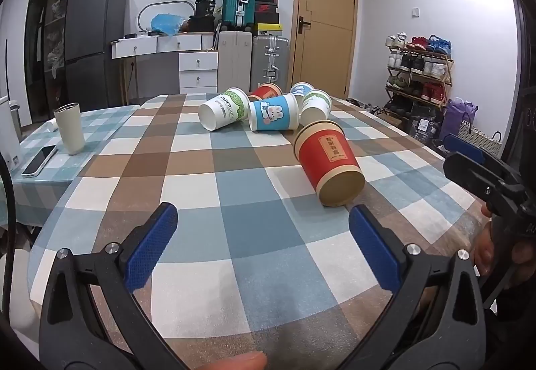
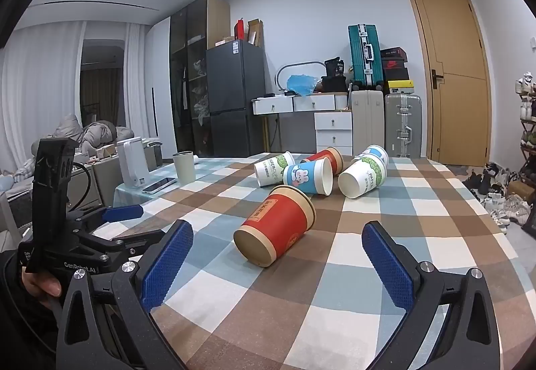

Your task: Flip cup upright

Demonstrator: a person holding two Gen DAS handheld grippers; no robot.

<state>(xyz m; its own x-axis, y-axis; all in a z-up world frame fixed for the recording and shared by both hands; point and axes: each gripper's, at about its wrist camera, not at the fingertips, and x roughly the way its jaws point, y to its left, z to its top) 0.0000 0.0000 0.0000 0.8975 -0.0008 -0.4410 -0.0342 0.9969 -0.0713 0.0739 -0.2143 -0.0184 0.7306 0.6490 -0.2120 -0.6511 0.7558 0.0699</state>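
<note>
We see a red paper cup (image 1: 330, 162) with tan rims lying on its side on the checked tablecloth (image 1: 207, 189), near a cluster of toppled cups (image 2: 321, 169). Our left gripper (image 1: 263, 229) and right gripper (image 2: 278, 256) hover with blue ribbed pads spread wide, touching nothing.

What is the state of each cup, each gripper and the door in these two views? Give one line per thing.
Near red cup: on its side, base toward the cameras.
Blue bunny cup: on its side.
PAPERCUP cup: on its side.
Second green cup: on its side, mouth showing.
Far red cup: on its side.
Cream tumbler: upright.
Left gripper: open, empty.
Right gripper: open, empty.
Door: closed.
</note>
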